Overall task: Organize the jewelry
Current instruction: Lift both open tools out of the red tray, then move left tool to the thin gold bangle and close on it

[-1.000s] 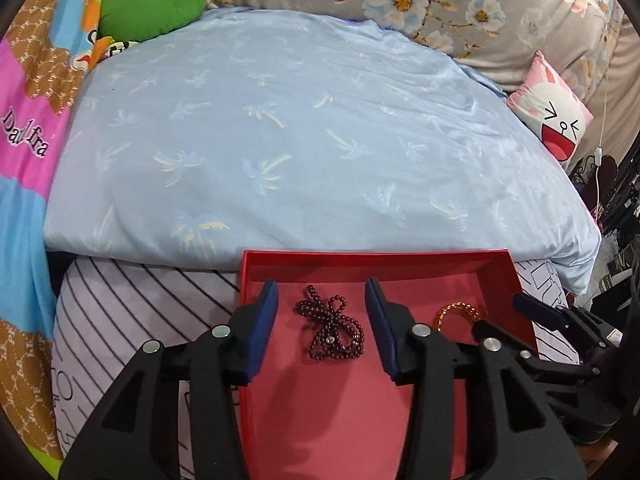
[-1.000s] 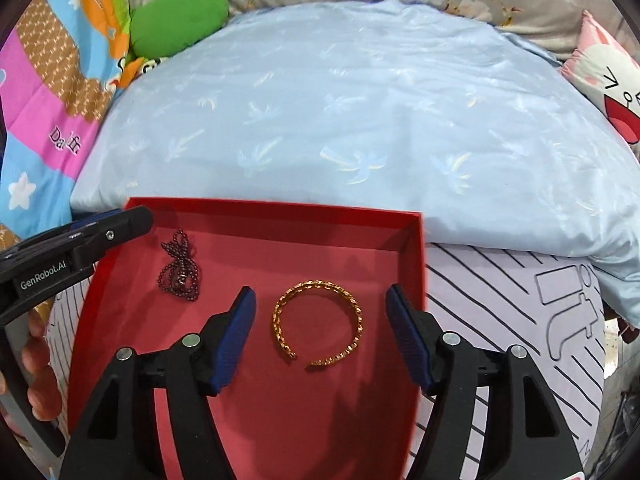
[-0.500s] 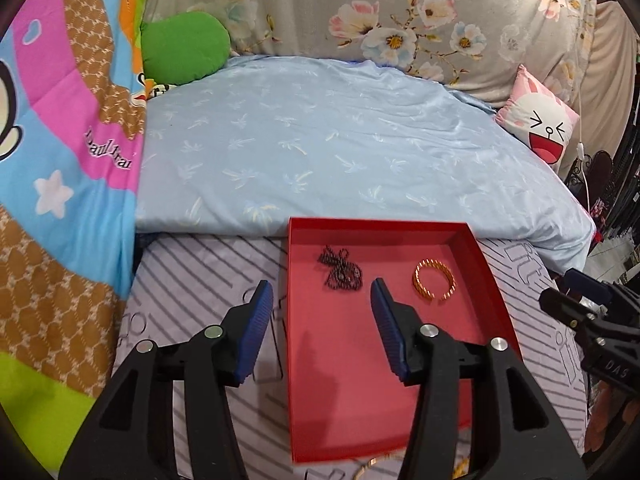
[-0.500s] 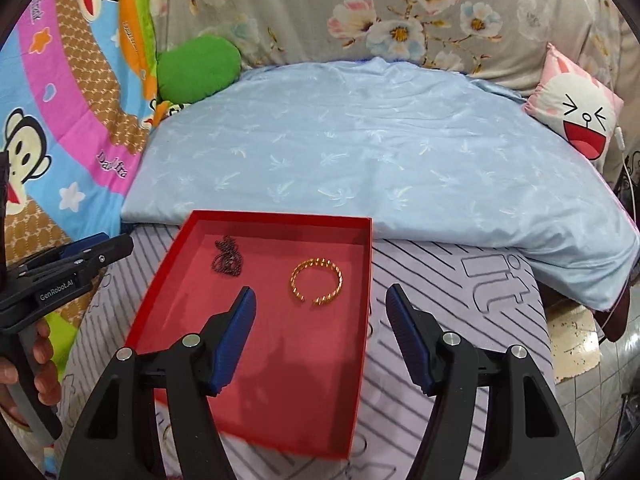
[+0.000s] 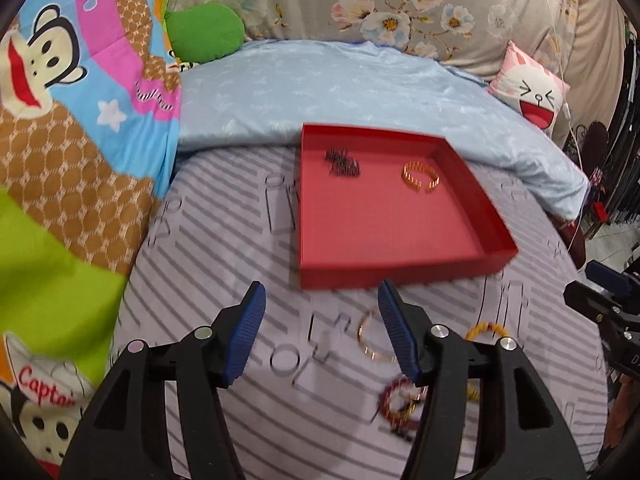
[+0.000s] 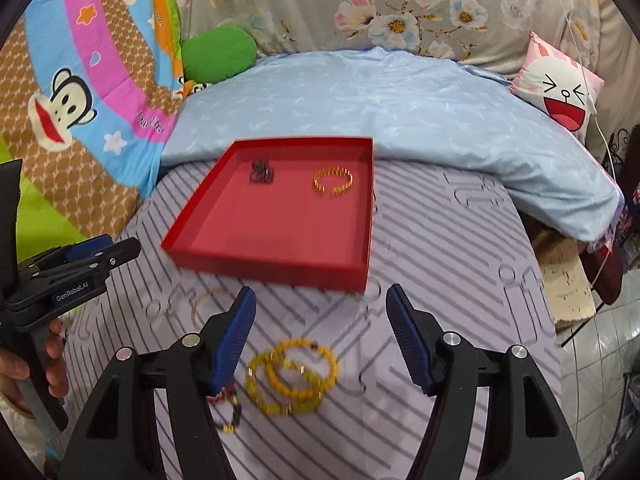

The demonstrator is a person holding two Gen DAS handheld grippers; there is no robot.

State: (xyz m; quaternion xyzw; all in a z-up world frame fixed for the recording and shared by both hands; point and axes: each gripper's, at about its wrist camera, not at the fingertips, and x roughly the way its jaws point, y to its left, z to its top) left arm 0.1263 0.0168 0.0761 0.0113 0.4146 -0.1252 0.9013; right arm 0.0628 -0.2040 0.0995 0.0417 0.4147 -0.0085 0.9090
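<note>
A red tray [image 5: 492,216] [image 6: 192,224] lies on the striped sheet and holds a dark beaded bracelet [image 5: 342,162] [image 6: 262,172] and a gold cuff bangle [image 5: 420,176] [image 6: 334,182]. On the sheet in front of it lie a thin gold bangle [image 5: 370,340] [image 6: 204,306], yellow bead bracelets [image 6: 294,378] [image 5: 484,330] and a dark red bead bracelet [image 5: 400,406] [image 6: 228,406]. My left gripper [image 5: 322,312] is open and empty, near the thin bangle. My right gripper [image 6: 320,316] is open and empty above the yellow bracelets.
A light blue quilt [image 5: 360,88] [image 6: 400,104] lies behind the tray. A cartoon blanket [image 5: 72,160] is at the left, a green cushion [image 5: 204,32] and a pink-white cushion [image 6: 560,84] at the back. The bed's edge drops to tiled floor [image 6: 592,360] at the right.
Both grippers have pulled back from the tray, leaving the beaded bracelet and the gold cuff in it. The loose bracelets on the sheet have come into view.
</note>
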